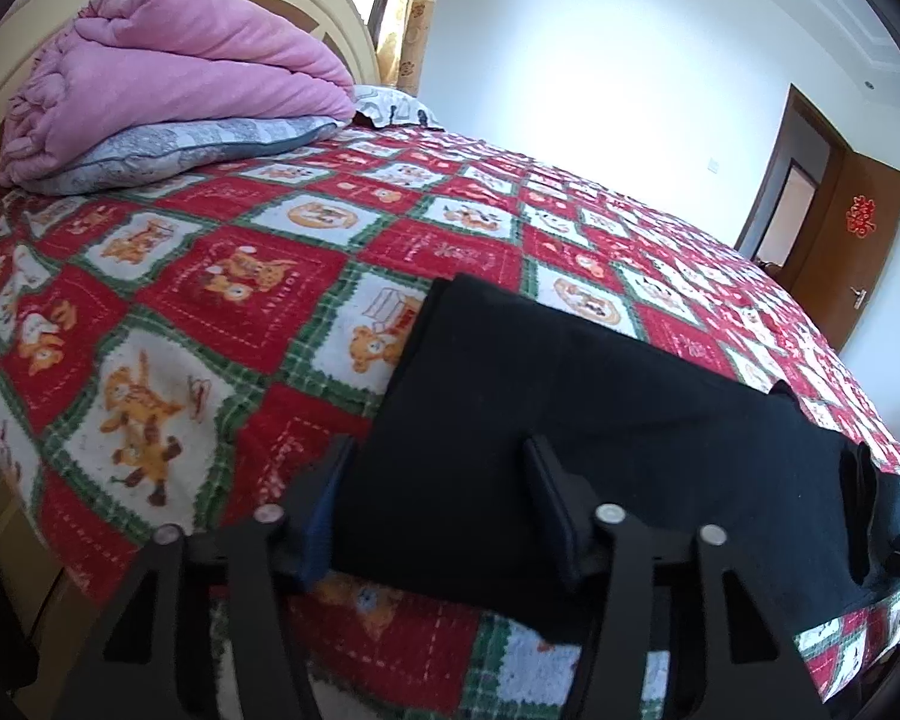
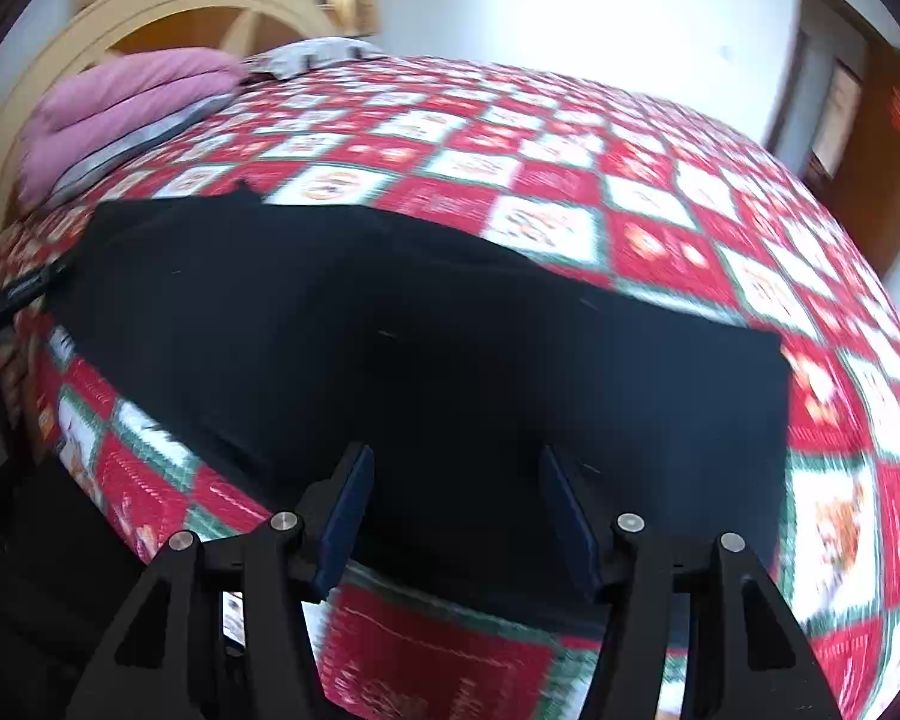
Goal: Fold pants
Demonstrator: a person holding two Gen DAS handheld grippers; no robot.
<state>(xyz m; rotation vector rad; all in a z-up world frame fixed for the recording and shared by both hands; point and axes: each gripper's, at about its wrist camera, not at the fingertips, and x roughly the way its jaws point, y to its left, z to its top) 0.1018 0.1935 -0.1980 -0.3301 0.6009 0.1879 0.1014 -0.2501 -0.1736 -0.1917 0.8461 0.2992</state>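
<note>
two grippers, both with jaws apart, over black pants (image 1: 570, 420) folded flat low in the frame on a bed.
left gripper (image 1: 438, 498) straddles the near left edge, right gripper (image 2: 456, 510) hovers unclenched above the cloth; a bite catching only the top layer would likely drag the soft, limp stack askew on the nubby checked blanket (image 1: 210, 300).

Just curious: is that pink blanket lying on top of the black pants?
No, the pink blanket sits folded by the headboard, apart from the black pants.
</note>
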